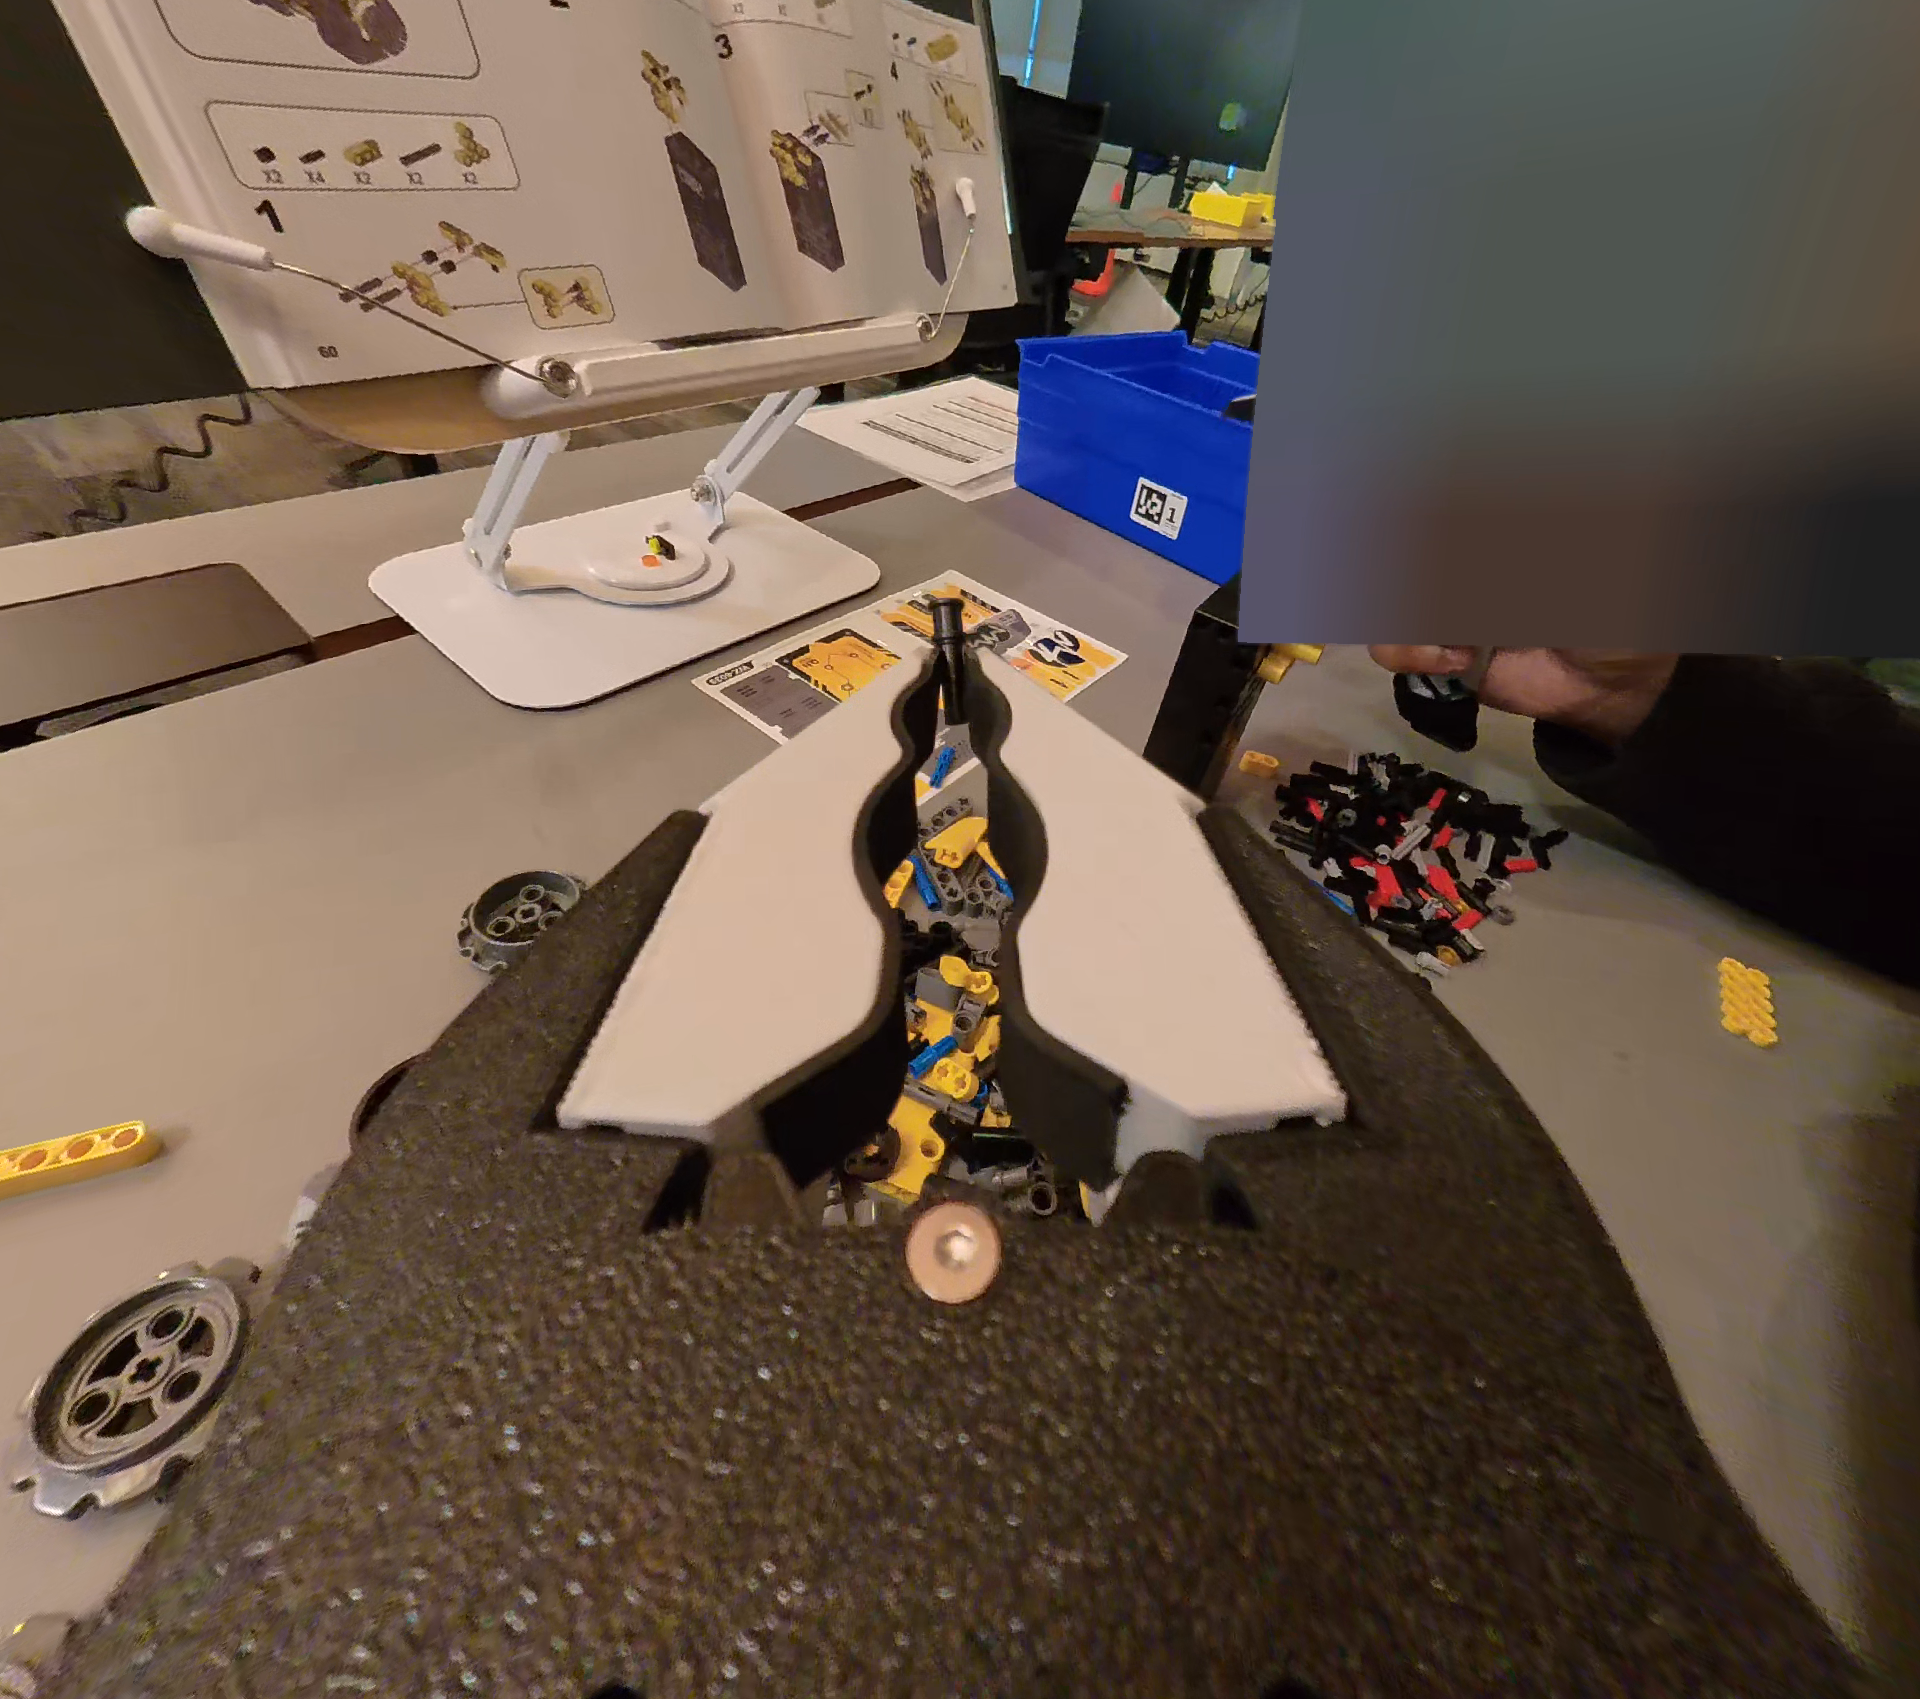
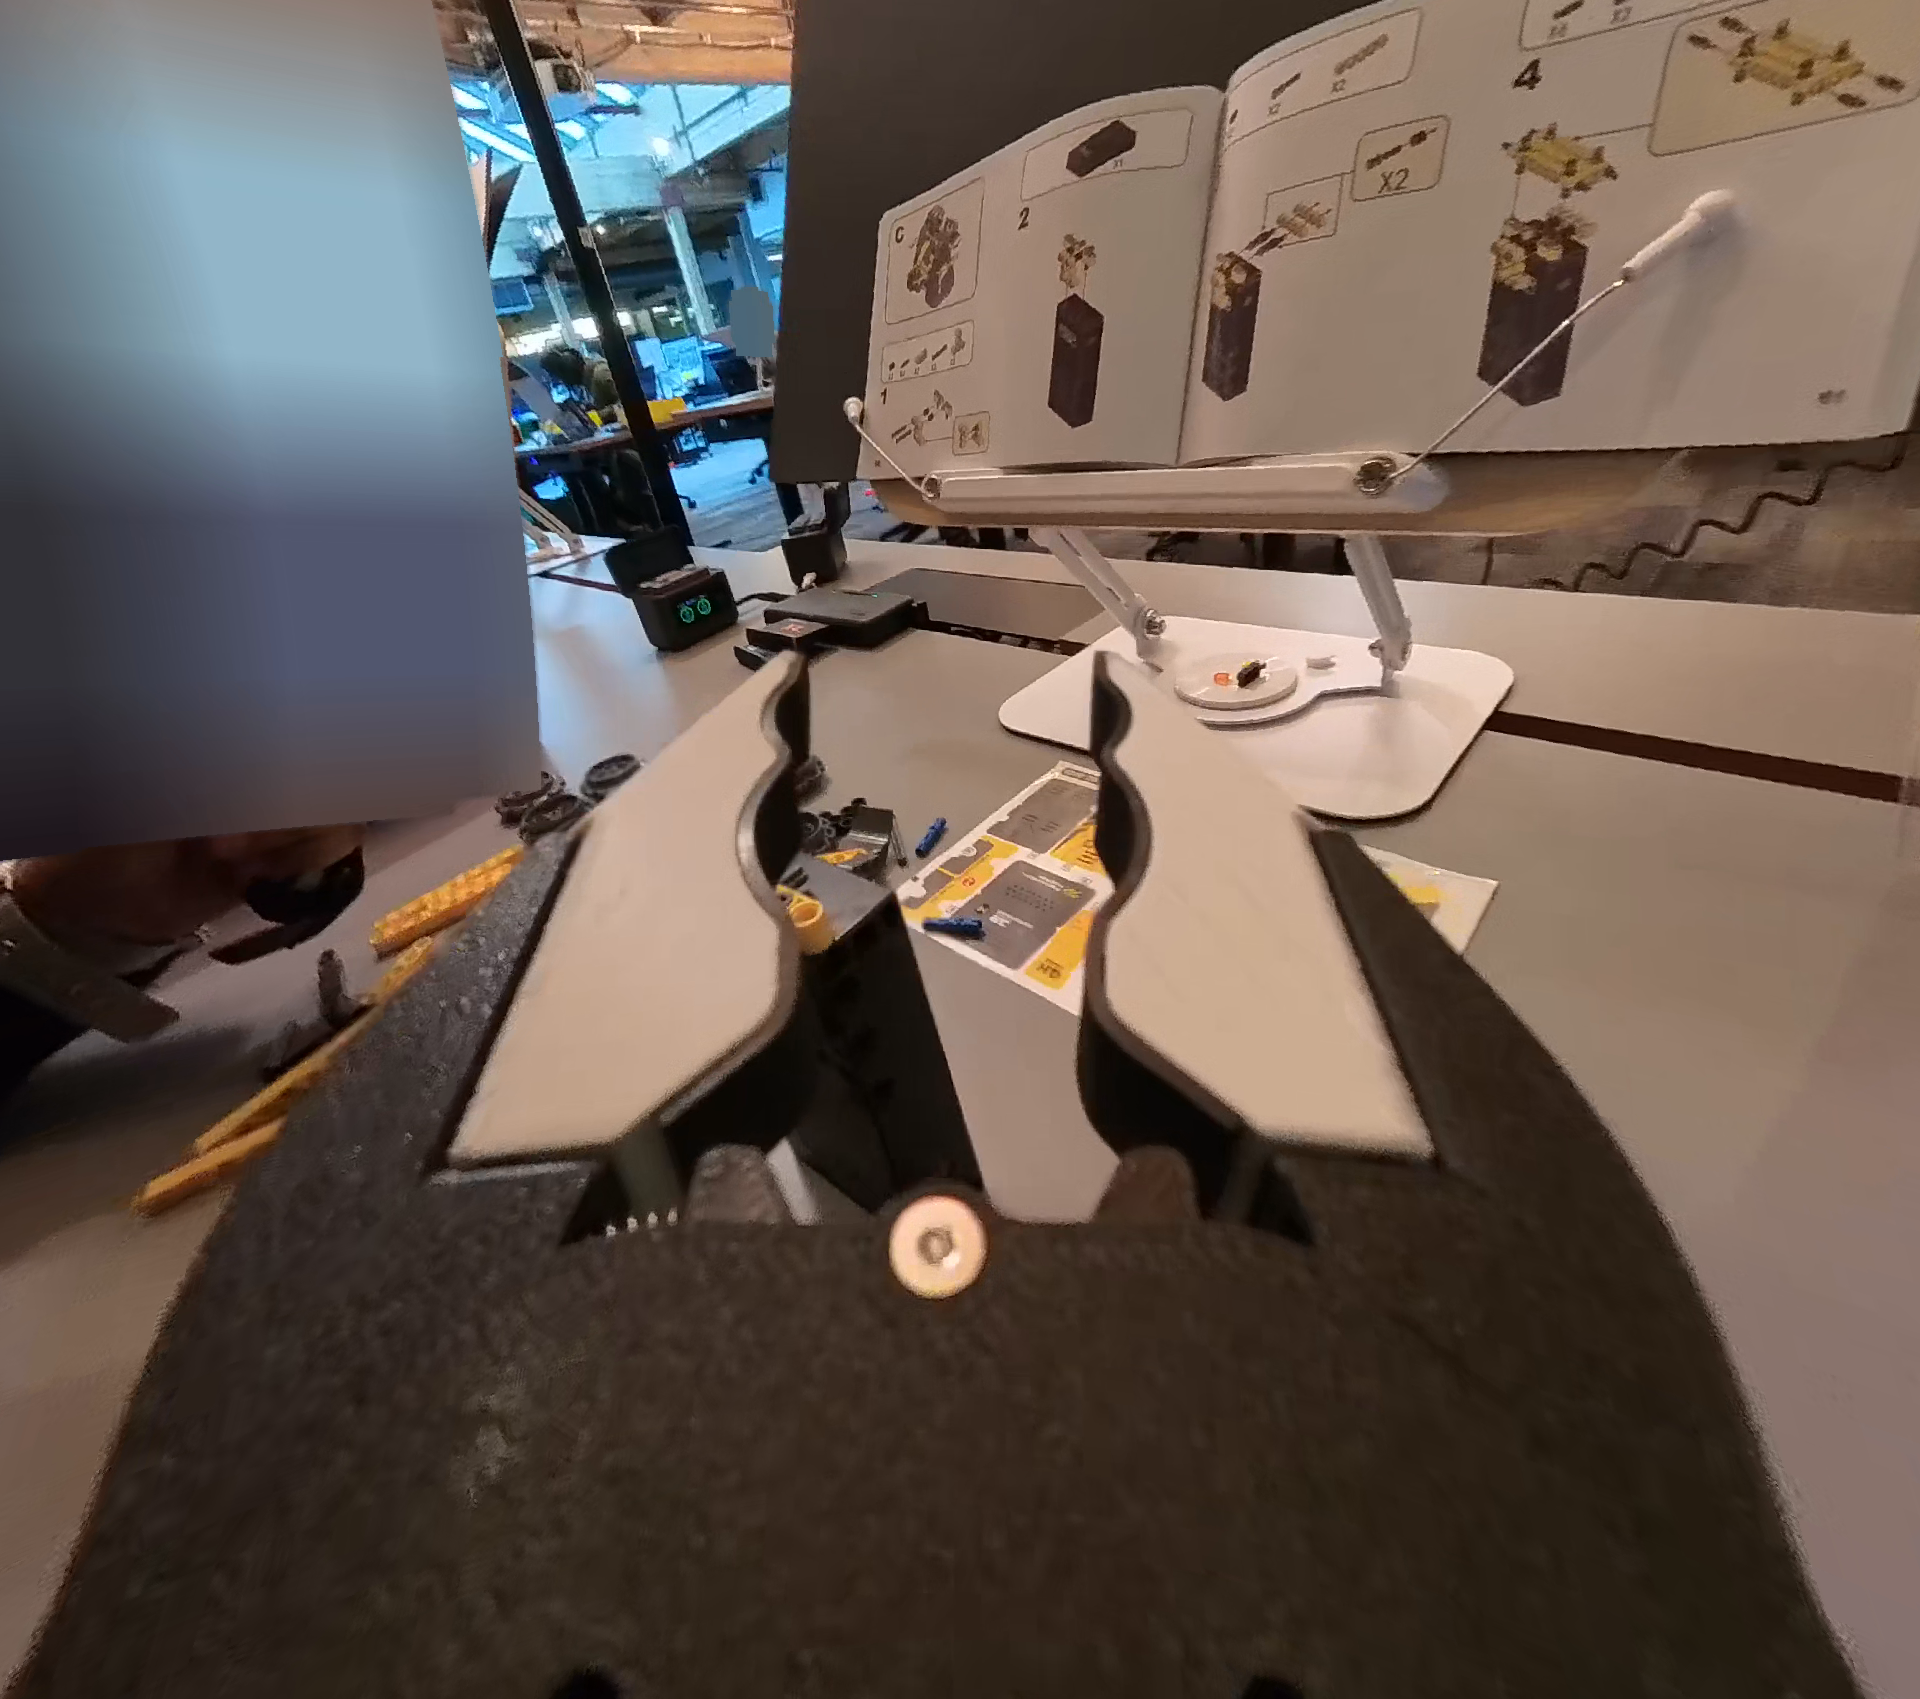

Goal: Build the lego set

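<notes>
The left gripper [image 1: 948, 693] sits low over the tabletop, its fingers [image 1: 831, 922] drawn nearly together and pinching a thin black pin [image 1: 945, 641] at the tips. The right gripper [image 2: 951, 714] hovers above the tabletop with its fingers [image 2: 1226, 974] spread wide, gripping nothing.

Two grippers: left gripper [image 1: 948, 681], right gripper [image 2: 948, 719]. One black pin [image 1: 948, 647] between left tips. One book stand [image 1: 623, 600], one open instruction booklet [image 1: 499, 91]. One blue bin [image 1: 1127, 434]. Two grey wheel hubs [image 1: 130, 1400] [image 1: 520, 917]. One sticker sheet [image 1: 831, 673]. Loose brick pieces in heaps: too many to count.
</notes>
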`<act>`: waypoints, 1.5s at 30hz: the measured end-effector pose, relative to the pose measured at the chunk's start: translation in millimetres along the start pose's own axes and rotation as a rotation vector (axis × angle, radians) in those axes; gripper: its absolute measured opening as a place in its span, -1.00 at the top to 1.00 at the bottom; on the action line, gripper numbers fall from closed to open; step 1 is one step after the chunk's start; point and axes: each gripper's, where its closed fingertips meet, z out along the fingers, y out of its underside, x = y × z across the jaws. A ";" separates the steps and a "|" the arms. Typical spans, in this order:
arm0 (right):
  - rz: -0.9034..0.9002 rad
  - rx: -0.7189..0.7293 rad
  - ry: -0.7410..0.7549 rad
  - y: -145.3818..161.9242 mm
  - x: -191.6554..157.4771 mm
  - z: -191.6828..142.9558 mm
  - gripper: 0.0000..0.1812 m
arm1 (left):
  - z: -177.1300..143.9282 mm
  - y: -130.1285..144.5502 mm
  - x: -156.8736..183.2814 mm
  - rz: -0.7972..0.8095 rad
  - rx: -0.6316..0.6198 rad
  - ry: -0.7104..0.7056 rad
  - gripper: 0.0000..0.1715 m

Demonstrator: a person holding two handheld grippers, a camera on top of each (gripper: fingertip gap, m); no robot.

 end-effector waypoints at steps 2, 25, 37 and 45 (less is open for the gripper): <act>0.031 0.012 0.002 -2.0 3.8 -0.4 0.42 | 1.5 2.4 0.9 0.019 -0.006 -0.004 0.96; -0.104 0.067 -0.028 -12.7 -9.9 -5.8 0.47 | 6.2 2.1 38.9 0.220 0.018 0.114 0.96; -0.175 0.080 -0.048 -17.5 -22.7 -5.5 0.48 | -18.4 -25.5 20.6 0.145 0.162 0.098 0.96; -0.347 0.299 -0.160 -58.1 -73.1 -35.2 0.75 | -29.0 -8.3 66.4 0.064 0.121 0.322 0.96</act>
